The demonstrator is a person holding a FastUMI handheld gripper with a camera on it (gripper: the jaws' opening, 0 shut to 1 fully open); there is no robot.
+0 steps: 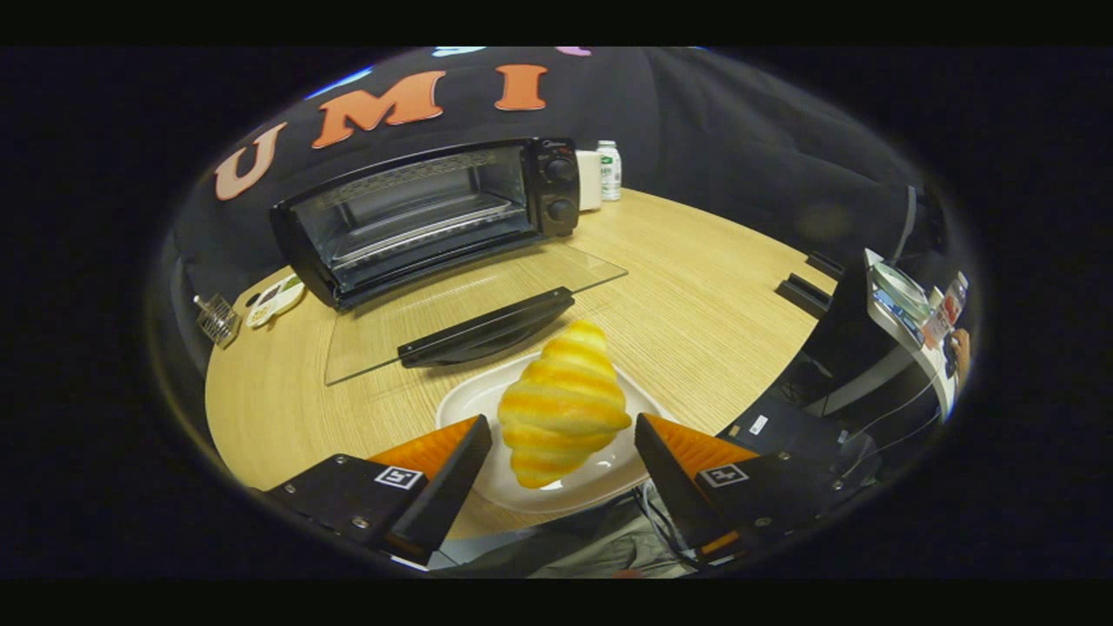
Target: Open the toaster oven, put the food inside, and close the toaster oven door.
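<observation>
Our gripper [563, 435] stands spread, the glossy yellow croissant [563, 402] between its fingers on the white oval plate [469, 396], untouched, long axis running away from us. Beyond lies the black toaster oven [426, 217], glass door [469, 304] down.

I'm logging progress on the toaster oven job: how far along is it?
Done: the oven door lies open, flat on the table. In hand: the open gripper straddles the croissant on its plate, fingers not yet pressing it. Left: grasp it, place it inside, shut the door.
</observation>
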